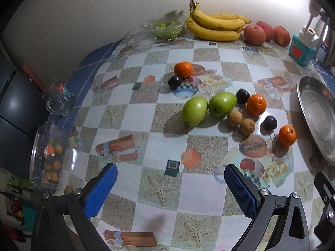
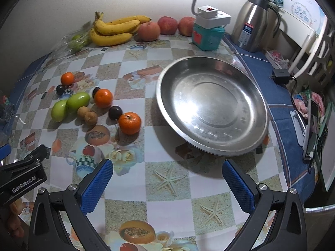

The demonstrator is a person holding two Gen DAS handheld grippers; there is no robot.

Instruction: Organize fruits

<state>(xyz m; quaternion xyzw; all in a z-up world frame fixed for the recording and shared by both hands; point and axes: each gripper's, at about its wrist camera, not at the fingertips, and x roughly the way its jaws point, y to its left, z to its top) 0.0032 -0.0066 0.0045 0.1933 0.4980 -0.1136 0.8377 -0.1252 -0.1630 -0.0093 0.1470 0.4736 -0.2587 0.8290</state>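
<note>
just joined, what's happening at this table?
Fruit sorting, nothing picked up yet. Both tongs, left and right, hover open and empty over the table. Small loose fruit, including an orange and two green fruits, lies left of the empty steel dish. Bananas sit by the wall.

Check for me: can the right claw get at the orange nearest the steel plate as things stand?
Probably yes. The right claw is open and holds nothing, and only bare tablecloth lies between it and that orange. A dark plum touches its far side, and the steel plate sits apart to the right.
</note>
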